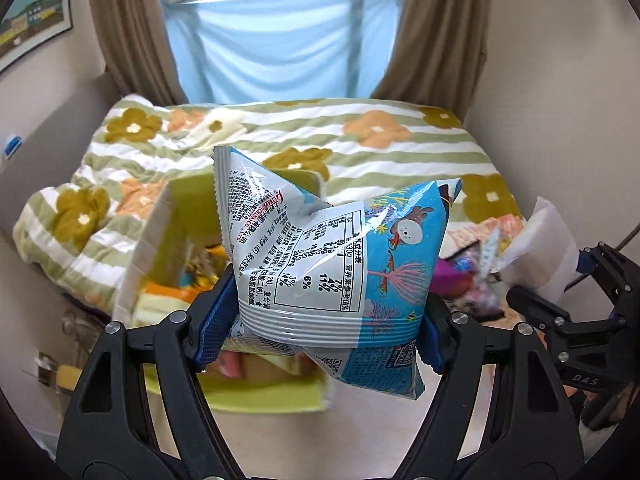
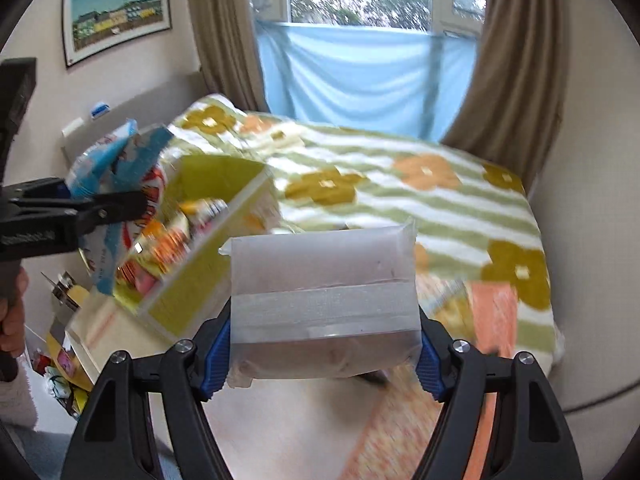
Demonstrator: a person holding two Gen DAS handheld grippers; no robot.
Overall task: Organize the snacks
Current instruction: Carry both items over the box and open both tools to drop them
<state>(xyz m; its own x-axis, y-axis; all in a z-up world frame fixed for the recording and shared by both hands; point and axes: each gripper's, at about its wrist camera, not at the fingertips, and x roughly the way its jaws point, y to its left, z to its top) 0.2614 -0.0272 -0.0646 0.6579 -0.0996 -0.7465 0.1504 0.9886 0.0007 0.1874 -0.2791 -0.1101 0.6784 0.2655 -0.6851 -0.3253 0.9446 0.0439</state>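
Observation:
My left gripper (image 1: 328,320) is shut on a puffy blue and white snack bag (image 1: 332,256) with a printed nutrition table, held up in the air. Behind and below it stands an open yellow-green box (image 1: 188,200) with several snack packs inside. My right gripper (image 2: 324,344) is shut on a frosted white packet (image 2: 324,280), its blue pads pressing both sides. In the right wrist view the left gripper (image 2: 100,208) and its blue bag (image 2: 116,160) hang at the left over the same box (image 2: 216,240). In the left wrist view the right gripper (image 1: 532,304) with the white packet (image 1: 540,248) is at the right edge.
A bed with a green-striped flowered blanket (image 1: 360,136) fills the background, with curtains and a blue cloth (image 1: 280,44) at the window. Loose snack packs (image 1: 472,276) lie at the right. More wrappers (image 2: 64,376) sit low at the left, next to a person's hand (image 2: 12,320).

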